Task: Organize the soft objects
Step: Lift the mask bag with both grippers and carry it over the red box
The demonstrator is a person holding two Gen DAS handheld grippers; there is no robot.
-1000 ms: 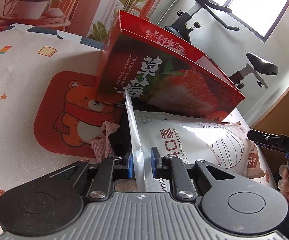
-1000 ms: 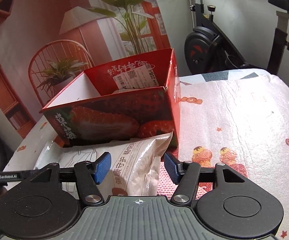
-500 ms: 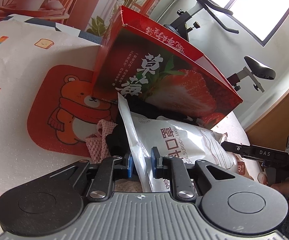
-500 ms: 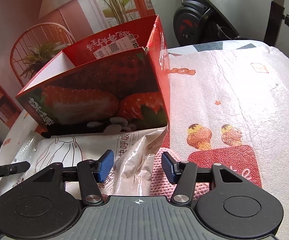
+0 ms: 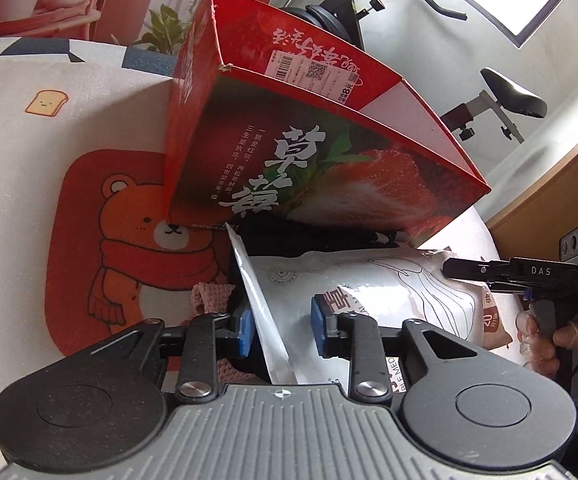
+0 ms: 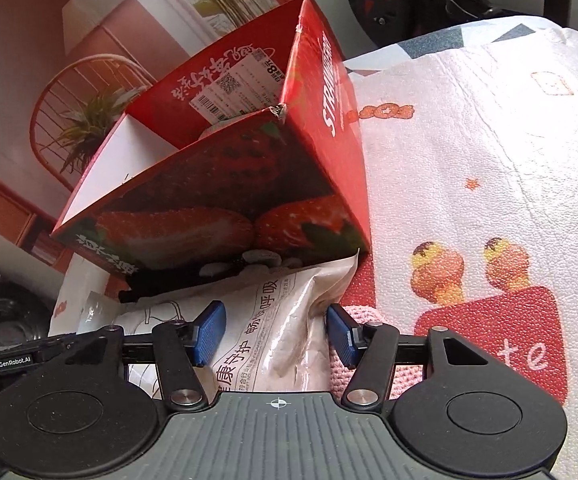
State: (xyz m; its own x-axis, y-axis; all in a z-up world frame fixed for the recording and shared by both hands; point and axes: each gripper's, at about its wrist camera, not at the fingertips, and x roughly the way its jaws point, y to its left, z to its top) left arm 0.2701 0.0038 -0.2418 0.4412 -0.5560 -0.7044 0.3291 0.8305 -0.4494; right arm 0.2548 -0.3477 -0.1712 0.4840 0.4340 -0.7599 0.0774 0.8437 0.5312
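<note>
We straddle the mask pack (image 5: 369,292), lying near us against the strawberry box (image 5: 309,168), with our left gripper (image 5: 281,330) opening off its left edge and our right gripper (image 6: 275,334) opening loosely around its right end, leaving free room only above the box's rim.

The red strawberry box (image 6: 225,184) stands tilted just behind the mask pack (image 6: 273,332), blocking the way forward. Its open top (image 5: 329,92) is free. To the right, the patterned worktop (image 6: 489,152) lies open.
</note>
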